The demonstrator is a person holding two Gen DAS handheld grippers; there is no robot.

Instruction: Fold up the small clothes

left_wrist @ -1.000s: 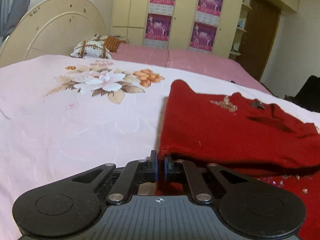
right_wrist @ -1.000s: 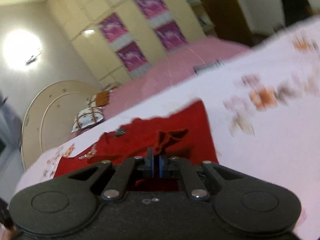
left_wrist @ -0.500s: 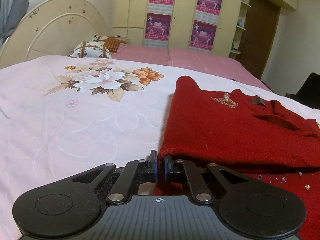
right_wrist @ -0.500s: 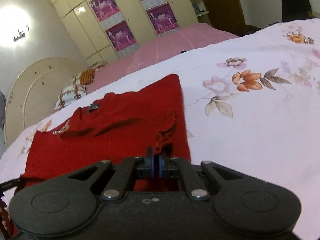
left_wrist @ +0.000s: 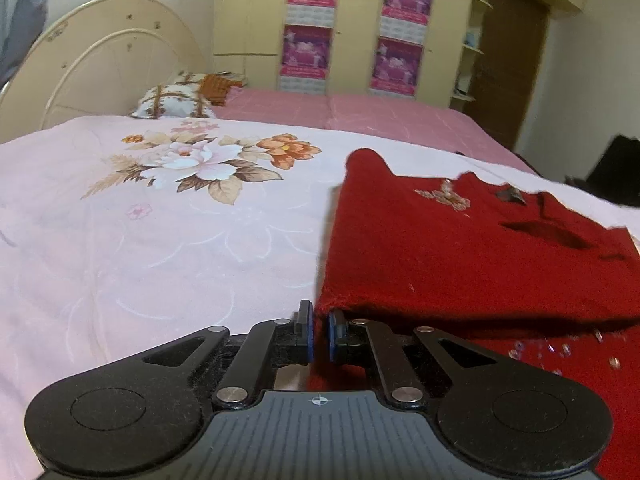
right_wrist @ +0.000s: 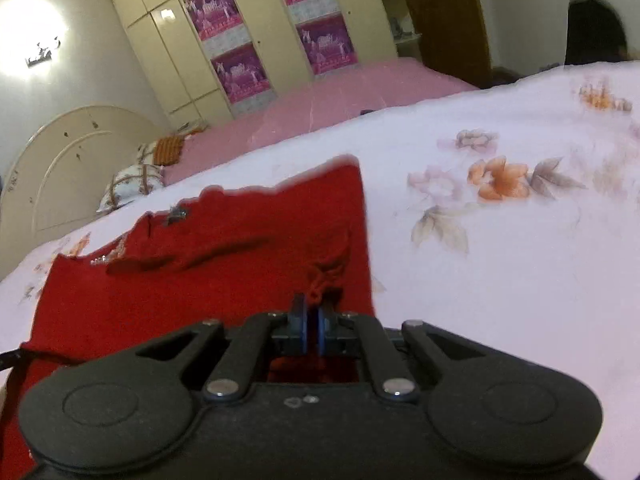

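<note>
While the red sweater (left_wrist: 460, 248) lies spread on the bed, over a pale pink floral bedspread (left_wrist: 160, 240), both tools are clamped onto it. The left tool (left_wrist: 319, 334) has its blue-padded jaws nearly together, with the near left corner of the upper layer pinched between them. That top layer is doubled over the lower part of the garment, and you can see little beads or sequins (left_wrist: 564, 350) on the layer poking out underneath, at the right of the left camera's view.

The right tool (right_wrist: 311, 326) is doing the same on the opposite side: jaws almost closed, a bunched bit of red knit caught between the pads, close to the sweater's right edge. The fabric puckers up just past the fingertips there.

Further up the sweater there's a sparkly brooch-like decoration (left_wrist: 444, 196) and a small dark ornament (left_wrist: 510, 195) near the neckline. A dark slit-like fold sits across the knit toward the right in the left view.

Behind it all, the bed carries a pink sheet (left_wrist: 360, 116) and a patterned pillow (left_wrist: 172, 98) by the cream curved headboard (left_wrist: 100, 64). Wardrobe doors with purple posters (left_wrist: 308, 20) line the far wall, next to a brown door (left_wrist: 508, 68).
</note>
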